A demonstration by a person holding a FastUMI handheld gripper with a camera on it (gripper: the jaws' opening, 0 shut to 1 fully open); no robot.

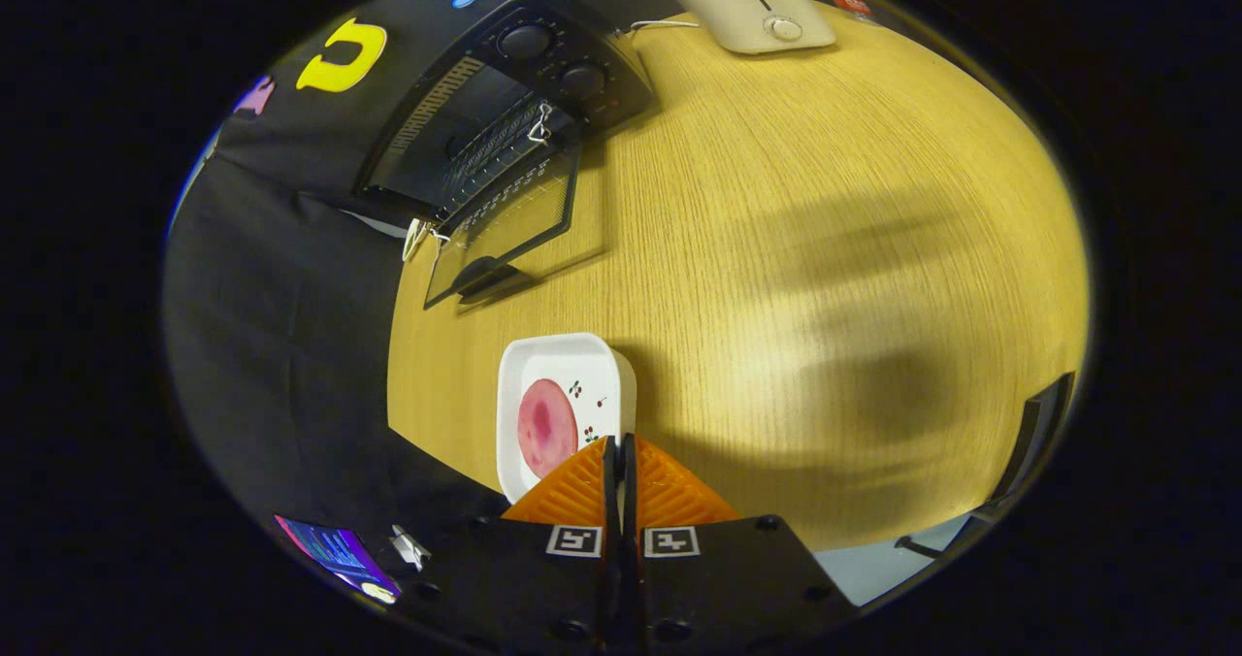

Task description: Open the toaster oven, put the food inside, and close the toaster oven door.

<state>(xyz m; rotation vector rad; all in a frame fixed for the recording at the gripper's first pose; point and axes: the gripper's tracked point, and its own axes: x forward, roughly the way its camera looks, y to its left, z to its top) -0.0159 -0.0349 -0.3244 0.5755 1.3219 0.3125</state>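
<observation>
A black toaster oven [505, 122] stands at the far side of the wooden table, its glass door [505, 229] hinged down and open, with the wire rack visible inside. A white square dish [563, 404] holding a round pink slice of food [546, 427] sits just ahead of my gripper [618, 442]. The two fingers are pressed together with nothing between them, their tips over the dish's near right edge.
A cream pop-up toaster [742, 1] stands at the back of the table [825, 248], its cable running toward the oven. Black cloth hangs along the table's left side. A dark chair part [1038, 442] shows past the table's near right edge.
</observation>
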